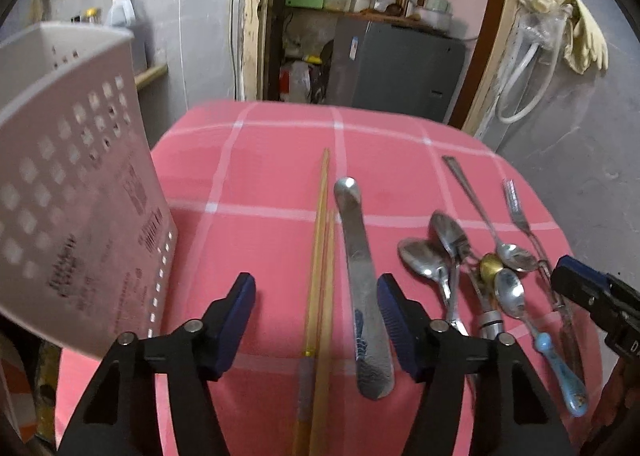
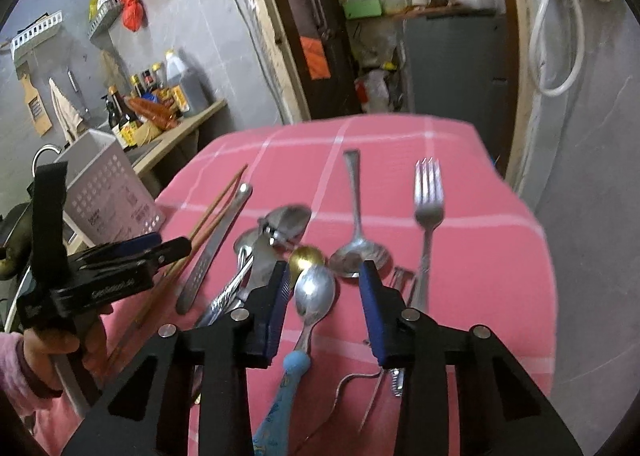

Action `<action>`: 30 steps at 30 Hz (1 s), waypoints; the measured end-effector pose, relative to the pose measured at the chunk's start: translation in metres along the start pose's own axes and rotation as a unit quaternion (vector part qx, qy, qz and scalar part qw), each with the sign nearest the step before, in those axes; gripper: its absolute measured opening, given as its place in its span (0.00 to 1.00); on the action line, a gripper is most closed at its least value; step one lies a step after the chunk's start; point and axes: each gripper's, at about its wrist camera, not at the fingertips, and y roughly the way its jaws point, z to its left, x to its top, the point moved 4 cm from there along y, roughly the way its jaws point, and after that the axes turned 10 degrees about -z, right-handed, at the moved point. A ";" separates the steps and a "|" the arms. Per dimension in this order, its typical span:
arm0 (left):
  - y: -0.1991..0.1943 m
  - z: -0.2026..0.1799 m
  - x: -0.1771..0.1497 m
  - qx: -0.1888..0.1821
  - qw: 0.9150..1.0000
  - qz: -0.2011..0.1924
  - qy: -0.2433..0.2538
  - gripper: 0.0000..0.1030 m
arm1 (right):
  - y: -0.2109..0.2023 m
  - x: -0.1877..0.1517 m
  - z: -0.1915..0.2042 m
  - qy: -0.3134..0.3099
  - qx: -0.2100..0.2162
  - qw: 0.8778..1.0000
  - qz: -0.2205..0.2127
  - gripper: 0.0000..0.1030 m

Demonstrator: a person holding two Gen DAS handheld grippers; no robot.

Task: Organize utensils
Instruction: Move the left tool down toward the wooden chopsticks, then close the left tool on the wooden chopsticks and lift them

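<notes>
While both grippers gape unclamped, left gripper (image 1: 316,320) straddles slim wooden chopsticks (image 1: 320,276), right gripper (image 2: 324,304) a shiny spoon (image 2: 314,296).

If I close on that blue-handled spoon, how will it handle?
The blue-handled spoon looks stiff. Its polished bowl seems slippery, so grip the thicker blue handle. It overlaps the gold spoon, which may shift when it is lifted.
</notes>
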 end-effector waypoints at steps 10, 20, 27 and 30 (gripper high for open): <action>0.022 0.002 0.003 -0.008 0.999 0.043 0.011 0.40 | 0.030 -0.014 0.000 0.016 0.019 0.998 0.058 0.24; 0.037 -0.006 0.019 -0.023 0.995 0.088 0.033 0.26 | 0.054 -0.008 0.012 -0.039 0.059 0.990 0.122 0.24; 0.048 -0.018 0.028 -0.079 0.982 0.169 0.030 0.11 | 0.063 -0.001 0.013 -0.040 0.087 0.982 0.162 0.24; 0.050 -0.022 0.030 -0.085 0.977 0.190 0.032 0.10 | 0.066 0.000 0.016 -0.046 0.094 0.979 0.176 0.24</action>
